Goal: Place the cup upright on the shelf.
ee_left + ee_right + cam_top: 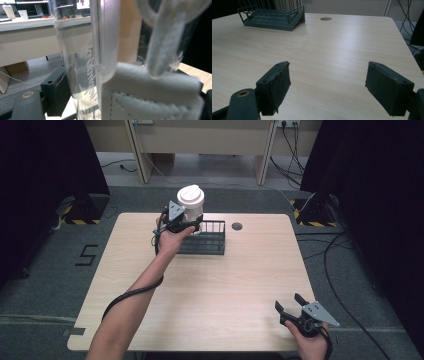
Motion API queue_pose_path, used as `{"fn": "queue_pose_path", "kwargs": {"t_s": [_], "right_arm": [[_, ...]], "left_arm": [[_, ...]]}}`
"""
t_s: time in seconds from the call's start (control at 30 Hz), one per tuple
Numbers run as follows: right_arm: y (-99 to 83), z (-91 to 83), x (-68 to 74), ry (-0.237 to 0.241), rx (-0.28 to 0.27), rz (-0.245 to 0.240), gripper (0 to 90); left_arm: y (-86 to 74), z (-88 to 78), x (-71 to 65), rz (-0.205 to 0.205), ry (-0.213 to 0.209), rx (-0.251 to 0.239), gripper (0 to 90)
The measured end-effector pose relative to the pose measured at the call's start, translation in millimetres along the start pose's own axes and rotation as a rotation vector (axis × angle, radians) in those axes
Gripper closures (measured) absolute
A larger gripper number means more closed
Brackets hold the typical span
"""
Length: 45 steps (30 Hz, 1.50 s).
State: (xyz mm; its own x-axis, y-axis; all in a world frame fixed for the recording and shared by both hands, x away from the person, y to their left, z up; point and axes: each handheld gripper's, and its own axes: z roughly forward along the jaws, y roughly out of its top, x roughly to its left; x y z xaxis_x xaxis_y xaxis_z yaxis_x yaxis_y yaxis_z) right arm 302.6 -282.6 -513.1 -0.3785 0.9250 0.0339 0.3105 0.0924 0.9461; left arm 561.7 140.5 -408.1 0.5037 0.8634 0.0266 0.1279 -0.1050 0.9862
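Note:
A clear bottle with a white lid (190, 199) is held upright over the left end of a black wire rack (209, 240), with my left gripper (186, 223) shut on its lower body. In the left gripper view the clear bottle wall (105, 37) and its white fabric strap (162, 45) sit very close, beside one black pad (56, 92). The bottle's base is hidden. My right gripper (295, 306) rests near the table's front right corner, open, with nothing between its jaws (327, 85). The rack (274, 15) looks empty inside in the right gripper view.
The light wood table (210, 295) has a round cable hole (237, 226) to the right of the rack. Cables run over the grey floor at the right (335, 270). A pale desk (200, 140) stands beyond the table.

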Motion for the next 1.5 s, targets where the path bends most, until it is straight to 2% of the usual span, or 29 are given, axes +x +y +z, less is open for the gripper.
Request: {"fn": "queue_pose_path", "kwargs": {"t_s": [0.7, 1.1, 1.5], "right_arm": [[0.0, -0.1, 1.1, 0.009, 0.003, -0.002, 20.3], [0.2, 0.1, 1.1, 0.008, 0.006, -0.009, 20.4], [0.1, -0.1, 1.1, 0.010, 0.004, -0.009, 20.3]], "left_arm": [[-27.2, 17.6, -6.3, -0.042, 0.010, 0.064, 17.4], [-38.0, 20.3, -8.2, -0.043, 0.021, 0.089, 17.4], [-42.9, 19.9, -7.9, -0.062, 0.025, 0.079, 17.2]]}}
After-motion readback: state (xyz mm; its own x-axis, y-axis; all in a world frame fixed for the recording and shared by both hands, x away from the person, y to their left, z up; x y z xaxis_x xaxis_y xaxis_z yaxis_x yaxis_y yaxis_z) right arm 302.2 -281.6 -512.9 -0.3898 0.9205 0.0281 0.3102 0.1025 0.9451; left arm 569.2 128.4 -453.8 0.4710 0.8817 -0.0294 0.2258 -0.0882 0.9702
